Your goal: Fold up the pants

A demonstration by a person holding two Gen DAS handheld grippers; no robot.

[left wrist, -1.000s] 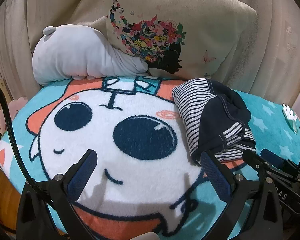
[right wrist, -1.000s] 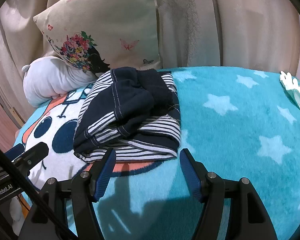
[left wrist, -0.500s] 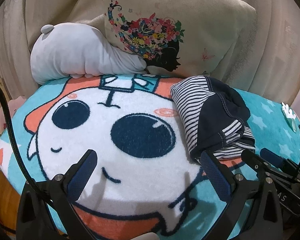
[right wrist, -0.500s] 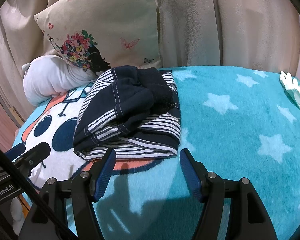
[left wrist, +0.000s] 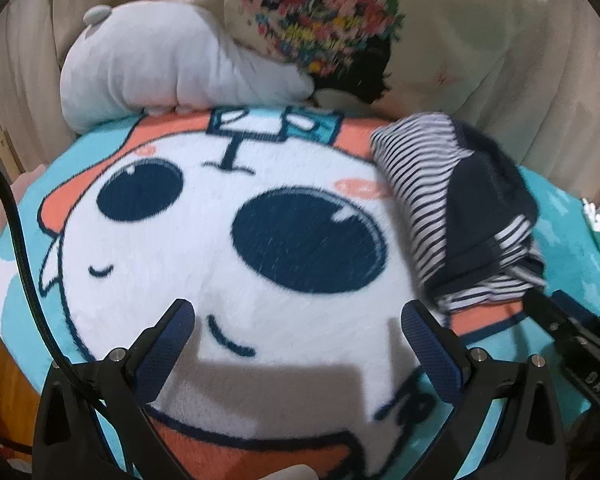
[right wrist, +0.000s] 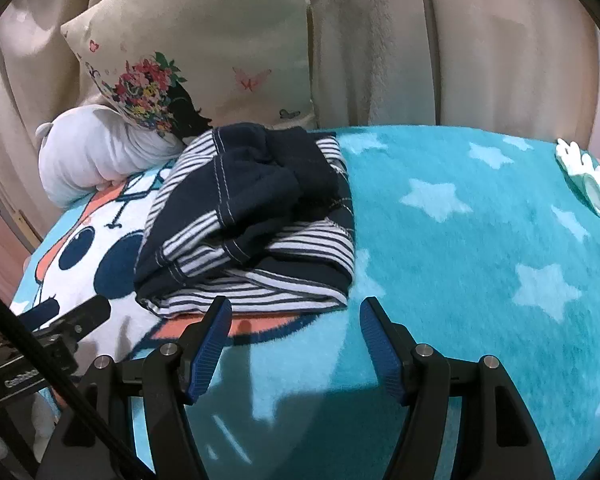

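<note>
The pants (right wrist: 252,220) are navy with white stripes and lie folded in a compact bundle on a cartoon-print fleece blanket (right wrist: 460,248). In the left wrist view the pants (left wrist: 468,208) lie at the right, beyond the right finger. My left gripper (left wrist: 298,338) is open and empty above the blanket's white face print. My right gripper (right wrist: 296,332) is open and empty just in front of the bundle's near edge. Each gripper shows at the edge of the other's view.
A floral cushion (right wrist: 204,56) and a grey plush pillow (left wrist: 172,60) rest at the back against beige curtains (right wrist: 480,40). A small white and teal object (right wrist: 584,172) lies at the blanket's far right edge.
Both grippers stay open. The left view has shifted slightly back and left, with motion blur. The pants have not moved.
</note>
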